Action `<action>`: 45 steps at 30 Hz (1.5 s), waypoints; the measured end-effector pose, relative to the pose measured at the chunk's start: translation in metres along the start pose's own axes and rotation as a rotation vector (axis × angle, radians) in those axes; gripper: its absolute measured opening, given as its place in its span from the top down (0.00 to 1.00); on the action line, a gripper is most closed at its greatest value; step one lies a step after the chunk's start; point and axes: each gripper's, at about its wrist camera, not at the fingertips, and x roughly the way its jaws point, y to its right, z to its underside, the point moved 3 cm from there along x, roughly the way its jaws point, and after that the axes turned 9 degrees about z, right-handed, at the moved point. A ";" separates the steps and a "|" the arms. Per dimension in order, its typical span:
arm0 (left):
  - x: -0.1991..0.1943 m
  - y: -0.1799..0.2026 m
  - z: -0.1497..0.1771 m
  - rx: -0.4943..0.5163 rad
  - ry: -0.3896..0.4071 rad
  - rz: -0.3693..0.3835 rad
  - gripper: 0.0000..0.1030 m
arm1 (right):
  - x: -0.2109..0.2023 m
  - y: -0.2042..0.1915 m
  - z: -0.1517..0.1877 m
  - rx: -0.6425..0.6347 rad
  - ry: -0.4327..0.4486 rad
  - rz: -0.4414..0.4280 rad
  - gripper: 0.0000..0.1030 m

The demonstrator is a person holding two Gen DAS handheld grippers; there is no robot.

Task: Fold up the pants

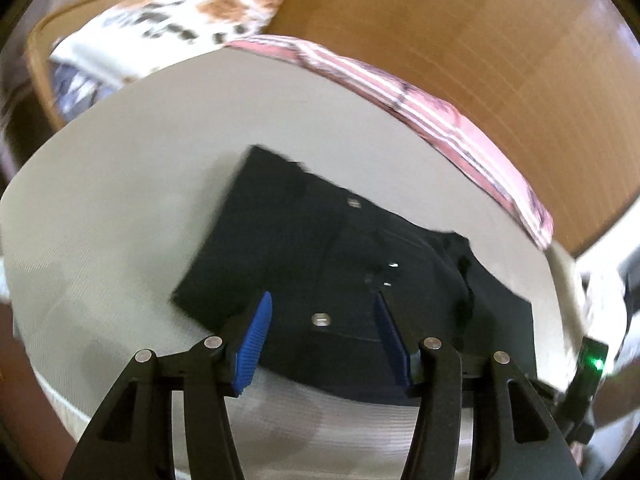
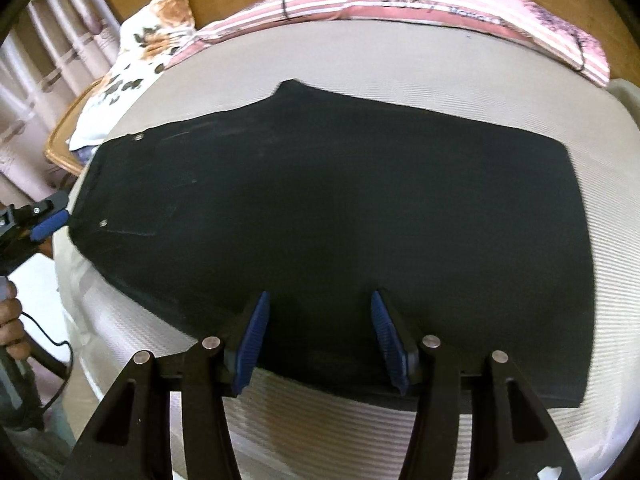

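pants (image 2: pixel 320 220): near hem hidden behind the right gripper's fingers (image 2: pixel 251 340)
floral pillow (image 1: pixel 168 20): motion-blurred, left part cut off
striped blanket lettering (image 2: pixel 440 10): too blurred to read

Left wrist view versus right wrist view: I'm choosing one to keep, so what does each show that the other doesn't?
Only the left wrist view shows a green light at its right edge. Only the right wrist view shows the whole spread of the black pants, the left tool at their waist end, and a hand. Both share the pants, white bed surface, pink striped cloth, floral pillow, and open blue-padded fingers.
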 end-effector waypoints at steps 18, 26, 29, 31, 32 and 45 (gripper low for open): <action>0.007 -0.081 0.026 -0.383 -0.041 0.098 0.47 | -0.004 -0.039 -0.004 -0.023 0.010 -0.142 0.43; 0.019 -0.093 0.023 -0.448 -0.029 0.181 0.47 | -0.003 -0.033 -0.005 0.013 0.008 -0.148 0.43; 0.022 -0.096 0.020 -0.468 -0.011 0.212 0.46 | -0.002 -0.032 -0.004 0.018 0.002 -0.148 0.43; 0.024 -0.099 0.019 -0.491 0.004 0.239 0.45 | -0.001 -0.030 -0.004 0.021 -0.003 -0.152 0.43; 0.024 -0.101 0.019 -0.497 0.013 0.248 0.45 | 0.000 -0.030 -0.003 0.025 -0.005 -0.151 0.43; 0.040 -0.098 0.008 -0.443 0.109 0.273 0.46 | 0.001 -0.027 -0.002 0.033 -0.012 -0.148 0.42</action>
